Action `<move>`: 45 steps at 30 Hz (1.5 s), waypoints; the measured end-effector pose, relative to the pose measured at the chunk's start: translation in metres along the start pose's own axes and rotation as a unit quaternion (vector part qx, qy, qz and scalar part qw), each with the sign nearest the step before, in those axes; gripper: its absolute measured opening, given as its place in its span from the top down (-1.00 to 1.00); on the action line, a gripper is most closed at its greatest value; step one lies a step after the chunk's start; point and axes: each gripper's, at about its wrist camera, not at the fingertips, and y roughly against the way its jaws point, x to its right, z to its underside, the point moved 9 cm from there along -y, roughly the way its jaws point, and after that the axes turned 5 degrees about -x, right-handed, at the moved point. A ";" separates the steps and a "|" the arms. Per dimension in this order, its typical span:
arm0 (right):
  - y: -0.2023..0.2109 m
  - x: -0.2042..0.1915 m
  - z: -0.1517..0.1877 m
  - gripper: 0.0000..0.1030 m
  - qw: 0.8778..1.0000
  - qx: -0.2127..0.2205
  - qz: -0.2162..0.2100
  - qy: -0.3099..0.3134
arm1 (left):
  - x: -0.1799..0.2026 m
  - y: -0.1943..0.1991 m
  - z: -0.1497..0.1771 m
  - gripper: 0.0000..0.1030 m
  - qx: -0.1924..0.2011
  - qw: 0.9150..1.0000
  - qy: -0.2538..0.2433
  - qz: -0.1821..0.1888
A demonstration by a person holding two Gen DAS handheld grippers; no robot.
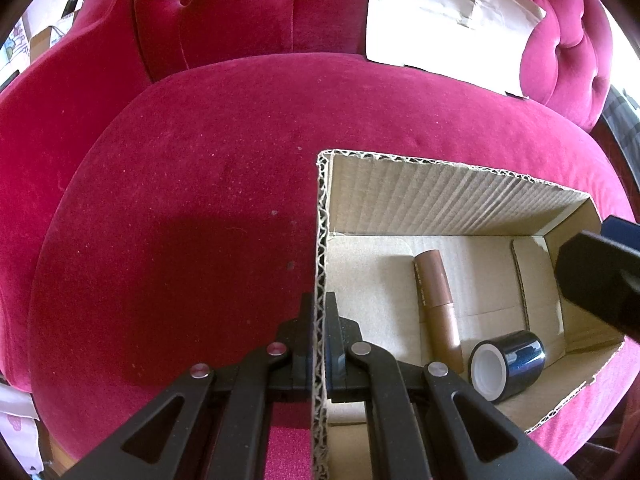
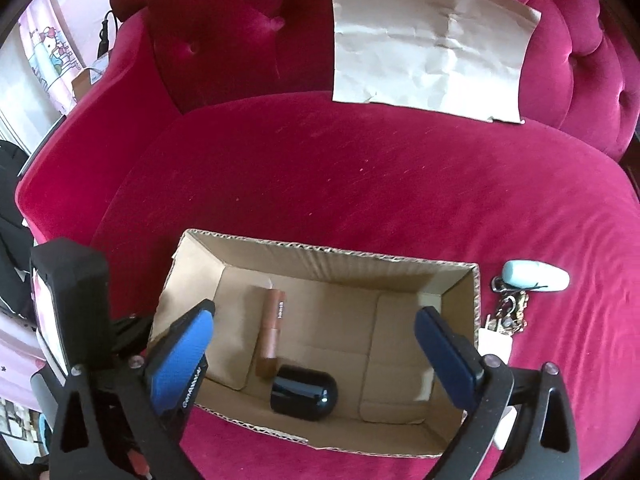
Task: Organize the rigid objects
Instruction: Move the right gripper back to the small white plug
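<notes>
The left gripper (image 1: 320, 312) is pinching the near-left wall of the open brown corrugated cardboard box (image 1: 440, 196), one finger outside and one inside, jaws narrowed onto the board. I judge this is steadying the light box so it is not sliding on the soft crimson velvet sofa cushion (image 1: 180, 200) while things go in.

Inside the box, a copper-brown cylindrical cosmetic tube (image 2: 272, 332) is lying flat on the floor, and a glossy black roll with a white core (image 1: 506, 360) is lying on its side just beside the tube's near end.

The right gripper (image 2: 316, 356) is hanging above the box with its blue-padded fingers (image 2: 180, 356) spread wide and nothing between them.

Outside the box's right wall, a pale blue oval fob on a bunch of keys (image 2: 532, 276) is lying on the cushion, probably next to be collected. A creased sheet of brown paper (image 2: 428, 40) is leaning against the backrest.
</notes>
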 end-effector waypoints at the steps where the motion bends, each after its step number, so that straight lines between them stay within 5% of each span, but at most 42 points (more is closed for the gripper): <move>1: 0.001 0.001 -0.001 -0.99 1.000 0.003 0.004 0.002 | 0.000 0.000 0.000 0.94 0.000 1.000 0.000 0.000; 29: 0.035 0.116 0.004 -0.99 0.995 0.025 0.081 -0.043 | 0.001 0.000 0.000 0.94 -0.001 1.000 -0.006 0.002; 45: 0.028 0.152 0.028 -0.99 0.996 -0.002 0.081 -0.040 | 0.000 -0.001 -0.001 0.94 -0.001 1.000 -0.008 0.003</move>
